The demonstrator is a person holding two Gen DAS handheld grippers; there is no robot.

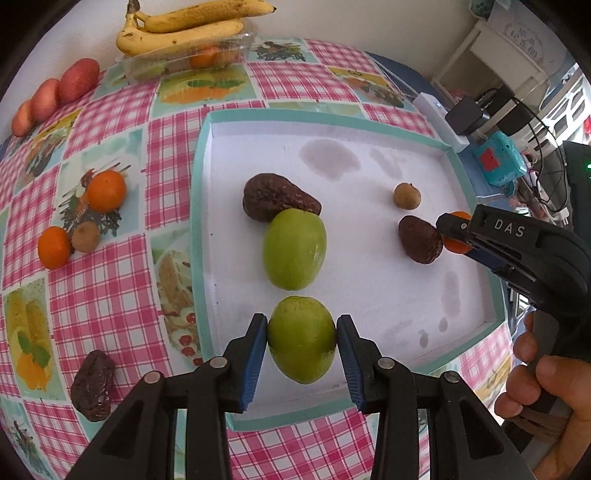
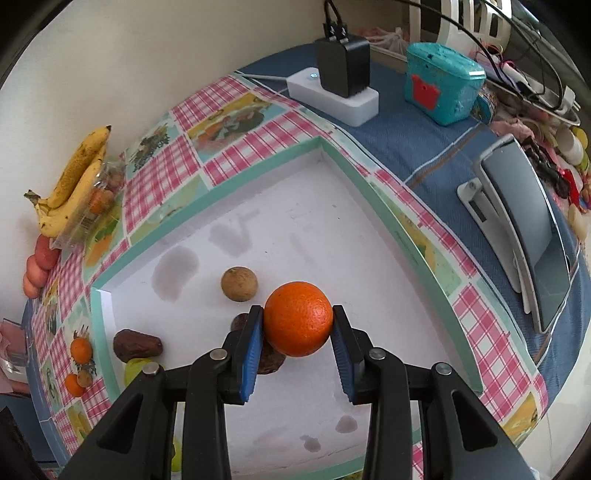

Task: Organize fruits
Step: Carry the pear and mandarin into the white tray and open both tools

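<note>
A white tray with a teal rim [image 1: 199, 192] [image 2: 384, 206] lies on the checked tablecloth. My left gripper [image 1: 301, 334] is shut on a green fruit [image 1: 301, 341] over the tray's near end. A second green fruit [image 1: 294, 249], two dark brown wrinkled fruits [image 1: 273, 197] [image 1: 419, 240] and a small tan fruit [image 1: 407, 196] [image 2: 239, 283] lie in the tray. My right gripper [image 2: 298, 323] [image 1: 452, 230] is shut on an orange [image 2: 298, 323] over the tray, beside a dark brown fruit [image 2: 271, 362].
On the cloth left of the tray lie two oranges [image 1: 106, 191] [image 1: 54, 246], a small tan fruit [image 1: 85, 236] and a dark brown fruit [image 1: 92, 386]. Bananas [image 1: 184, 26] top a clear box [image 1: 192, 59]; red fruits [image 1: 79, 79] sit beside. A charger [image 2: 341, 66], teal box [image 2: 441, 83] and tablet [image 2: 524, 229] stand right.
</note>
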